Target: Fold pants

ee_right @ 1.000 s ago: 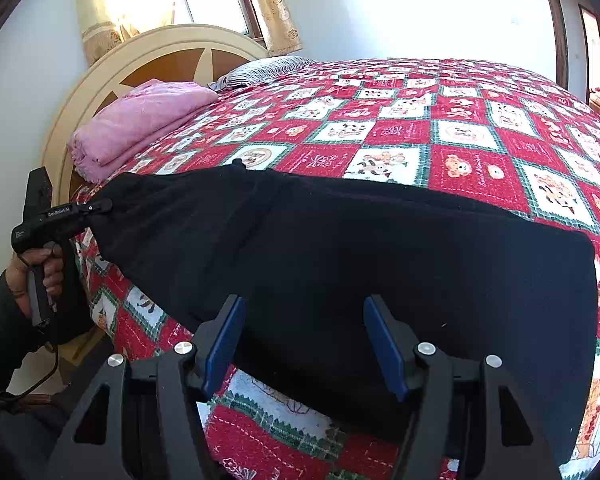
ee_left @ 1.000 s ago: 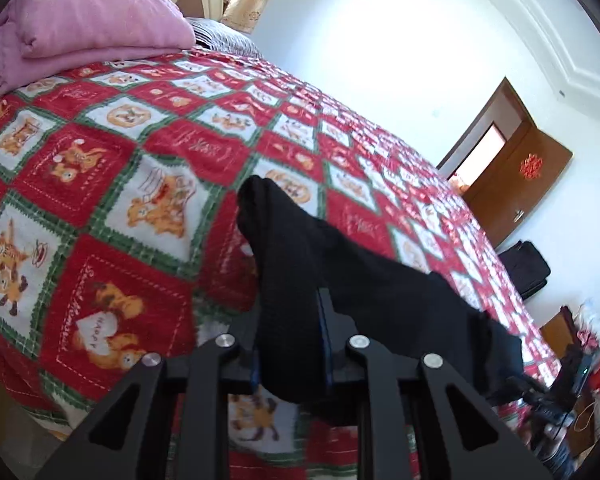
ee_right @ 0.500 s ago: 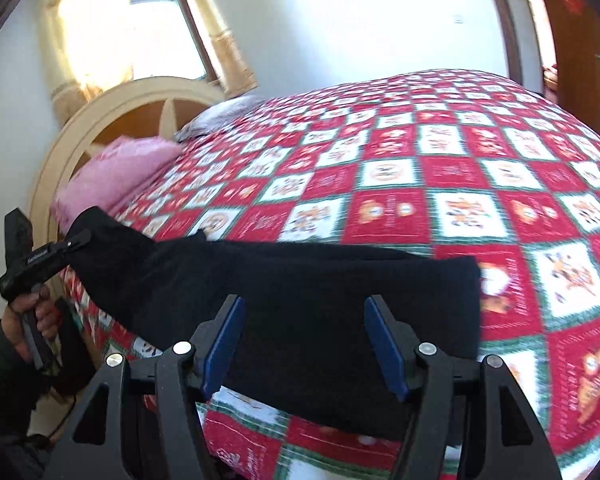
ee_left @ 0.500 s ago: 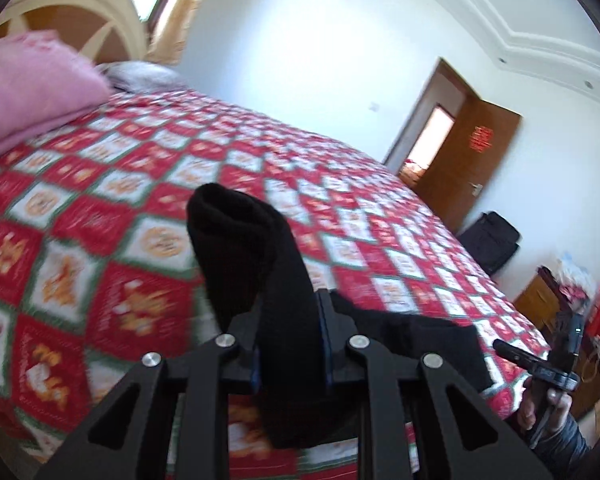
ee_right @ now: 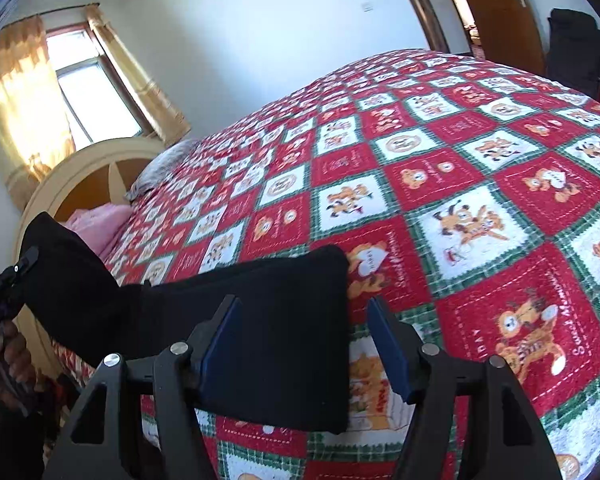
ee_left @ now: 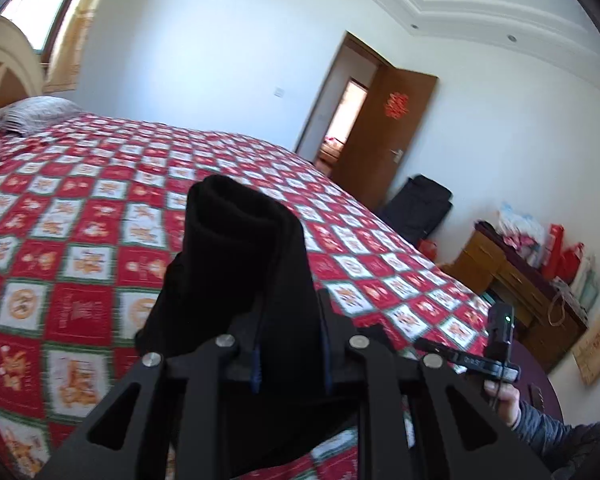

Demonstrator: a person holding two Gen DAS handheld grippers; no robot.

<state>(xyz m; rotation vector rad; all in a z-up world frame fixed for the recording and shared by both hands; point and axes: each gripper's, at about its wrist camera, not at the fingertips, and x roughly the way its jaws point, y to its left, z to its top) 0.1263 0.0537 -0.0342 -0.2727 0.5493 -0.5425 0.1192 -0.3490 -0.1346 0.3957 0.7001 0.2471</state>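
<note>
The black pants [ee_right: 276, 320] lie folded near the front edge of the bed, one end lifted. My left gripper [ee_left: 288, 344] is shut on that raised end of the black pants [ee_left: 240, 248], which bunches up between the fingers and stands above the quilt. In the right wrist view my left gripper [ee_right: 26, 260] shows at the far left, holding the cloth up. My right gripper [ee_right: 304, 344] is open over the pants' other end, its blue pads [ee_right: 220, 340] on either side of the cloth edge, holding nothing. It also shows in the left wrist view [ee_left: 424, 346].
The bed carries a red, green and white patchwork quilt [ee_right: 460, 160]. A pink blanket [ee_right: 100, 224], a grey pillow [ee_left: 32, 110] and the headboard [ee_right: 84, 176] are at its head. A brown door [ee_left: 384, 140], a black bag [ee_left: 420, 212] and a wooden cabinet [ee_left: 520, 296] stand beyond the foot.
My left gripper has lifted its end of the pants and swung toward the right one, so the spread cloth is shorter. My right gripper has stayed open.
</note>
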